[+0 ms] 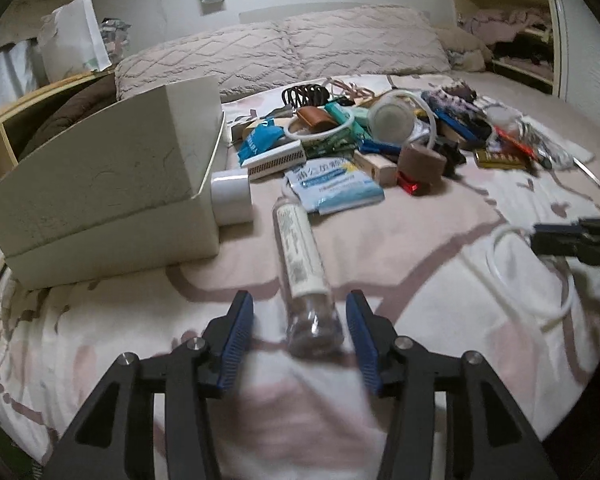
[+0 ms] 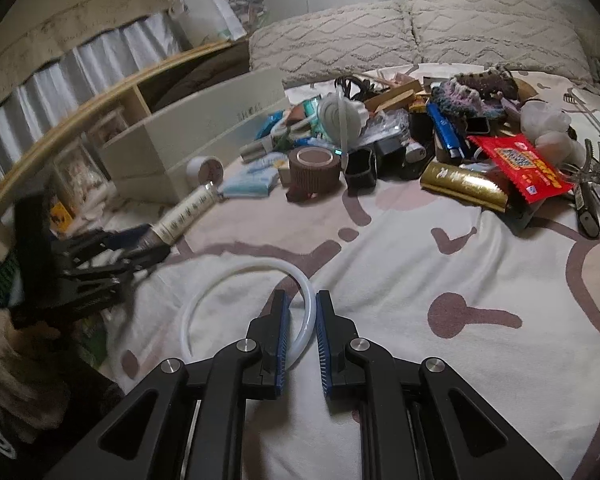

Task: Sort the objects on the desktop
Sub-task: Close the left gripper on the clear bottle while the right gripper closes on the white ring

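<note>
step: sorting, mid-release | left gripper [image 1: 300, 320] jaws standing apart around clear tube [image 1: 300, 248] lying on bed [image 1: 440, 240] | right gripper [image 2: 300, 320] jaws narrowly straddling white ring [image 2: 236, 280] (pads seemingly clear) | next: withdrawing cleanly.

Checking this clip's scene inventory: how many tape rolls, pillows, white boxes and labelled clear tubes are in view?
Tape rolls: 2 (white, brown)
Pillows: 2
White box: 1
Labelled clear tube: 1
Total: 6
</note>
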Demonstrator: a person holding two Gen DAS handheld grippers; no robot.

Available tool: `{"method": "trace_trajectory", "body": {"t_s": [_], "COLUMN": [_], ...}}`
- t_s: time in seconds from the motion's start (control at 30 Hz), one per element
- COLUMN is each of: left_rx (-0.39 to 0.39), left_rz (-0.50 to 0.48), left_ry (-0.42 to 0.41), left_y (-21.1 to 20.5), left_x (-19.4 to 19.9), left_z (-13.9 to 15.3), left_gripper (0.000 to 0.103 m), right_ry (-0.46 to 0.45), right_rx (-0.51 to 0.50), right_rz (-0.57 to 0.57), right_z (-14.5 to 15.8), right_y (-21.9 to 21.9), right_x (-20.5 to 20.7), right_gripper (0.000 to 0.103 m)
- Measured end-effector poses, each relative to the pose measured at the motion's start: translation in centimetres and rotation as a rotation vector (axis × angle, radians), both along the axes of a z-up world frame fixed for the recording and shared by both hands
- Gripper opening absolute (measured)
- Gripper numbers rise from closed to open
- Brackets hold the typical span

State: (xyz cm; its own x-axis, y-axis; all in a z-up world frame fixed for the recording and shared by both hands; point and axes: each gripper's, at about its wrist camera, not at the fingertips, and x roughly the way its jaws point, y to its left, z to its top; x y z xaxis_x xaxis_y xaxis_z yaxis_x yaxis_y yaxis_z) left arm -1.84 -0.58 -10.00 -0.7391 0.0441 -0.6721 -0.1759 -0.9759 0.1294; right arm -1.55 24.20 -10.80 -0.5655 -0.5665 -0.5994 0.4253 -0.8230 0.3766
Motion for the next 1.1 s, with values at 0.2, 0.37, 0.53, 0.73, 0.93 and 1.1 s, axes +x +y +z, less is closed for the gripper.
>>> {"method": "trace_trajectory", "body": {"t_s": [0.2, 0.37, 0.53, 0.73, 0.93, 1.1], "left_rx": [0.063, 0.056, 0.054, 0.096, 0.064, 0.077], "left_rz": [0.035, 0.037, 0.039, 0.090, 0.065, 0.065], "left_ry": [-0.009, 0.005, 0.014, 0.018, 0.039, 0.042], "left_y": [-0.3, 0.0, -0.1, -0.3, -0.1, -0.5], "left_x": [-1.8, -2.3, -2.3, -3.0, -2.3, -2.1], "left_z": [-0.1, -0.7, -1.1, -1.1, -1.3, -1.2], "left_gripper": [0.048, 0.048, 0.049, 0.049, 0.046, 0.040], "right_ry": [0.048, 0.107, 0.109, 0.155, 0.118, 0.118], "right_rx": [0.017, 0.160, 0.207, 0.331, 0.269, 0.265], "right_rz": [0.083, 0.116, 0.114, 0.093, 0.060, 0.052], "right_z": [0.8, 0.5, 0.2, -0.5, -1.0, -0.9], "right_y": [-1.8, -3.8, -4.2, -6.0, -5.5, -5.7], "right_x": [1.0, 2.1, 2.1, 2.5, 2.1, 2.2], "right_gripper": [0.094, 0.094, 0.096, 0.100, 0.103, 0.103]}}
